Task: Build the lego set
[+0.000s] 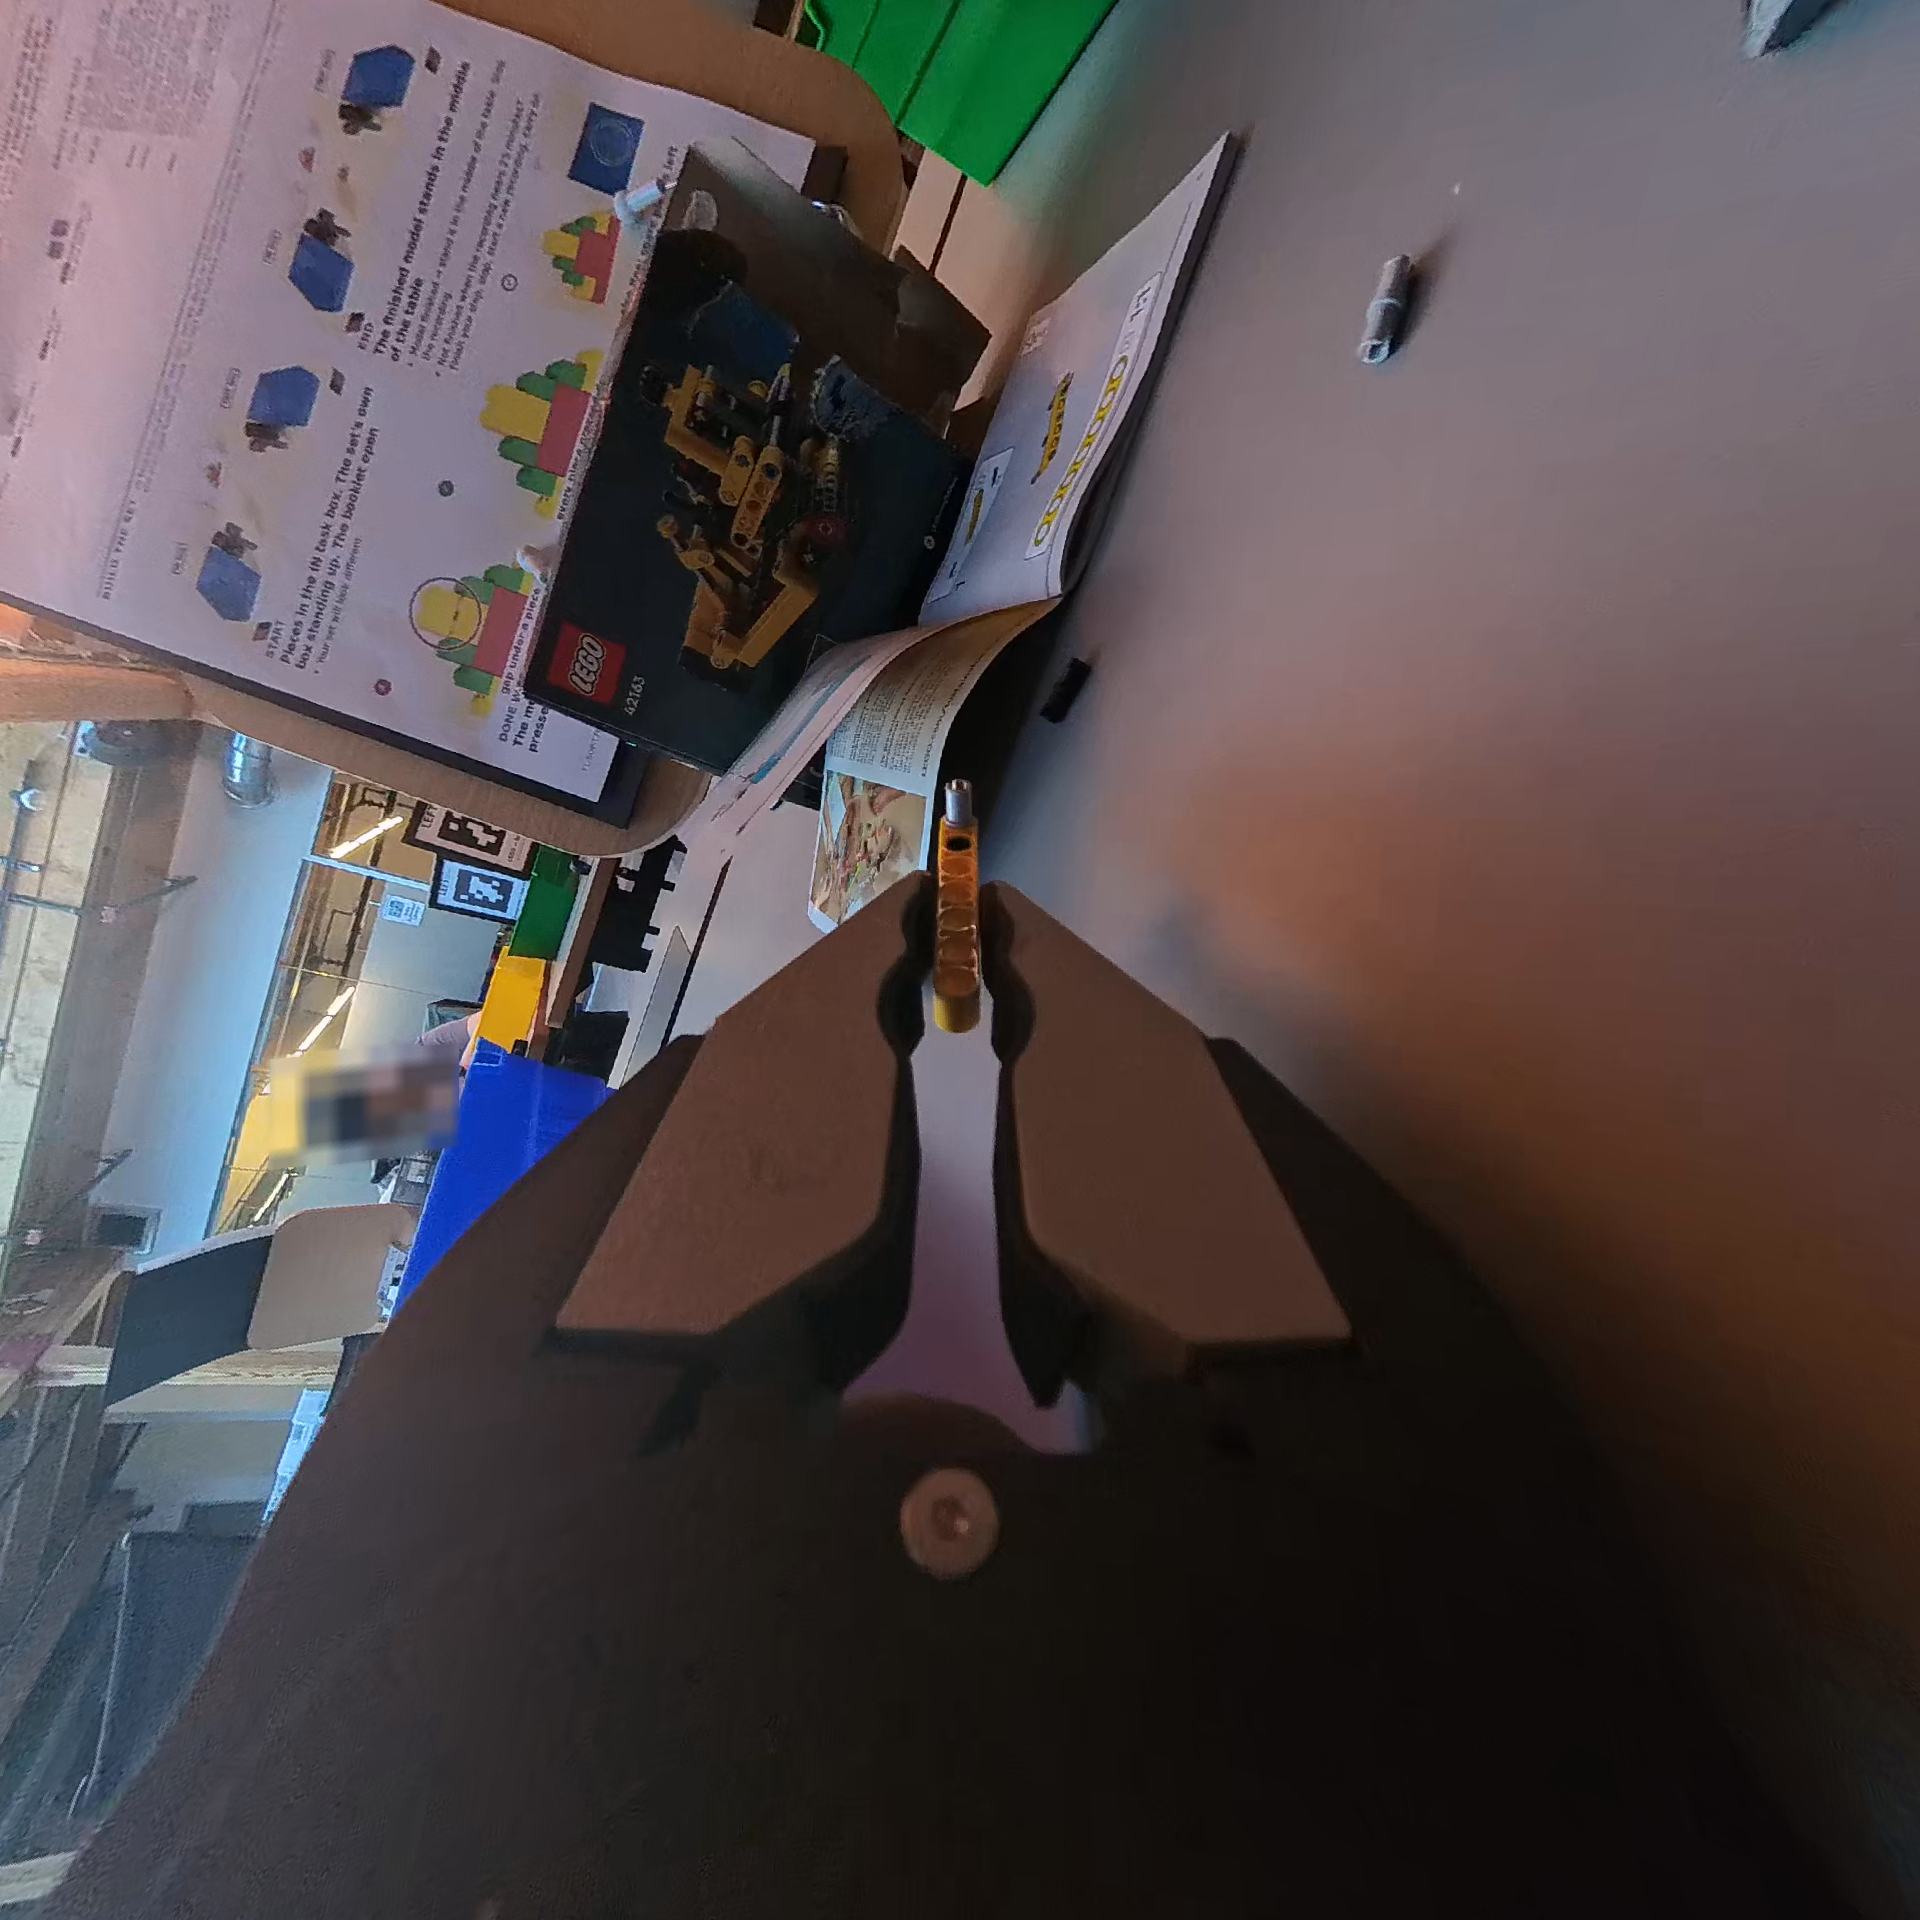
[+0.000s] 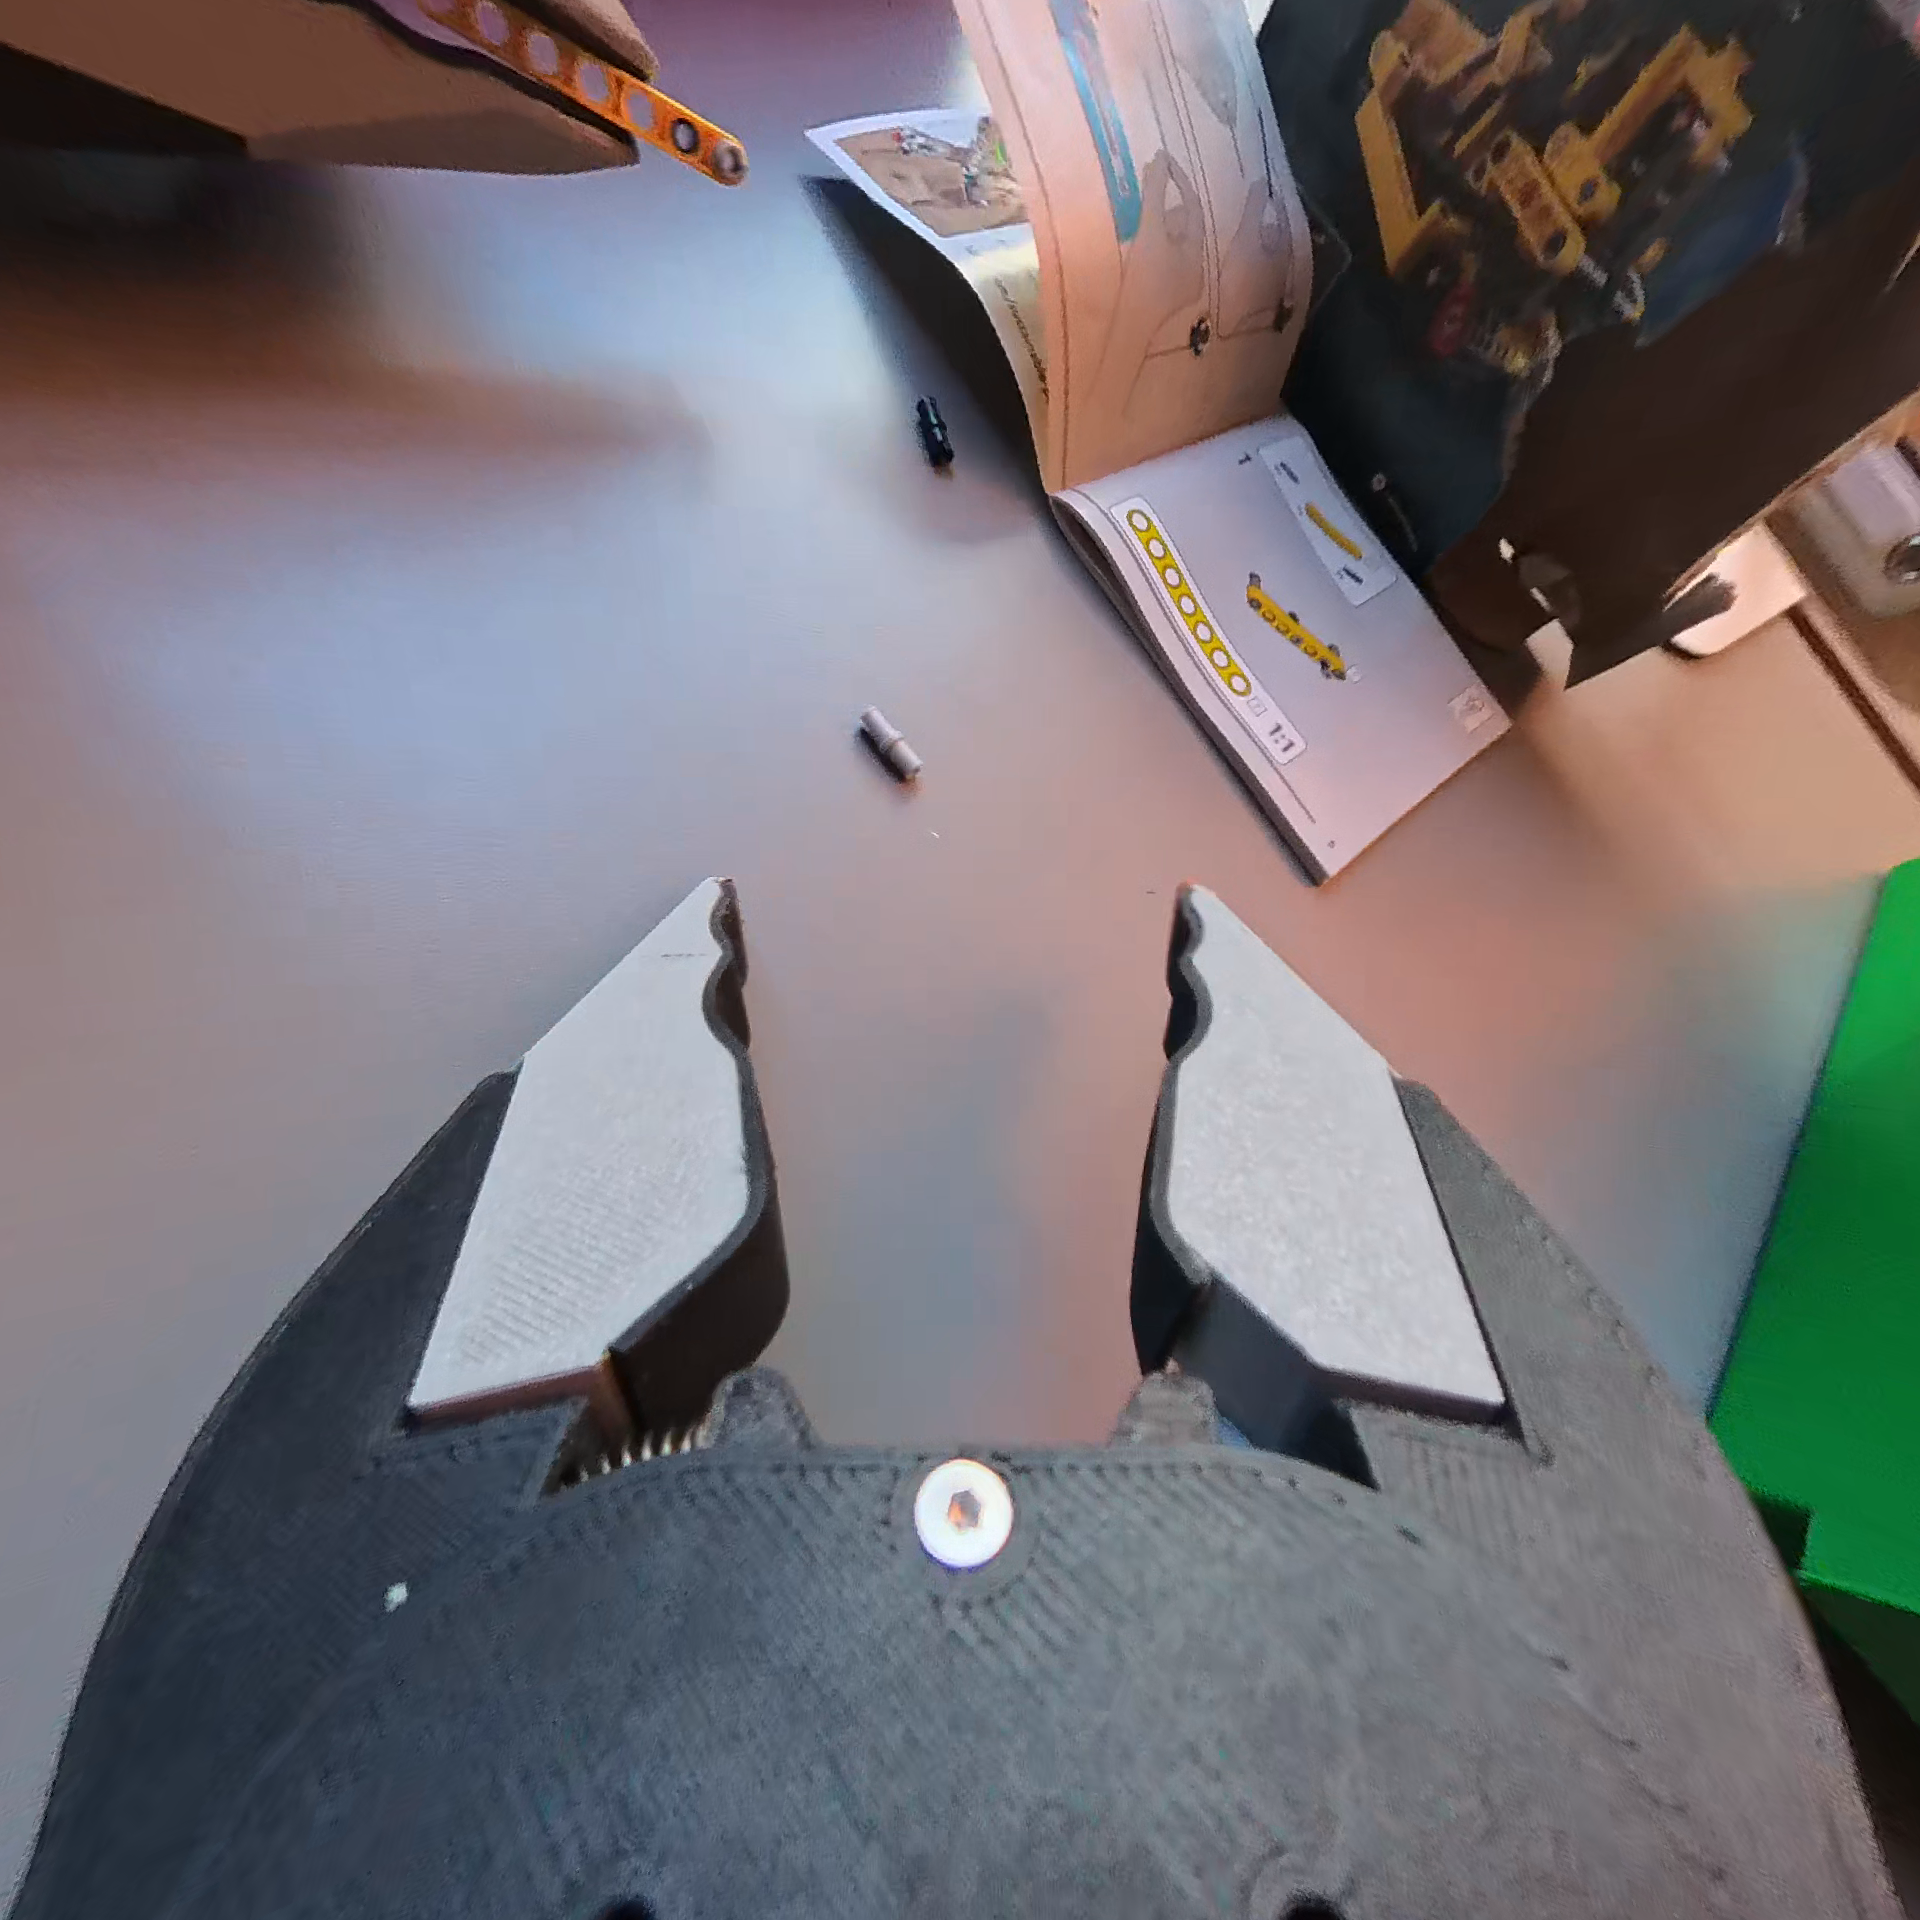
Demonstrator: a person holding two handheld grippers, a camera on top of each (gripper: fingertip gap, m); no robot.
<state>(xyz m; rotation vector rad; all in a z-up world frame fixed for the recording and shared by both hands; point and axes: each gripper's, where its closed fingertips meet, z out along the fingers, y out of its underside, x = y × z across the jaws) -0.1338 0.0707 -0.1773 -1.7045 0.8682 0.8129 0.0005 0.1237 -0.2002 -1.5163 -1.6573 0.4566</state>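
Grey desk (image 2: 520, 623) seen in both views, green bin (image 2: 1829, 1247) at its edge. Left tool (image 1: 956, 935) clamped on yellow beam (image 1: 956, 914), held off desk; grey pin (image 1: 958, 795) seated in beam's far end hole. Right tool (image 2: 951, 899) spread wide, nothing held, tips above desk. Loose grey pin (image 2: 890, 743) lying just ahead of right tool; black pin (image 2: 935, 426) farther off, near open instruction booklet (image 2: 1299, 623). Set box (image 2: 1558, 260) propped upright behind booklet.
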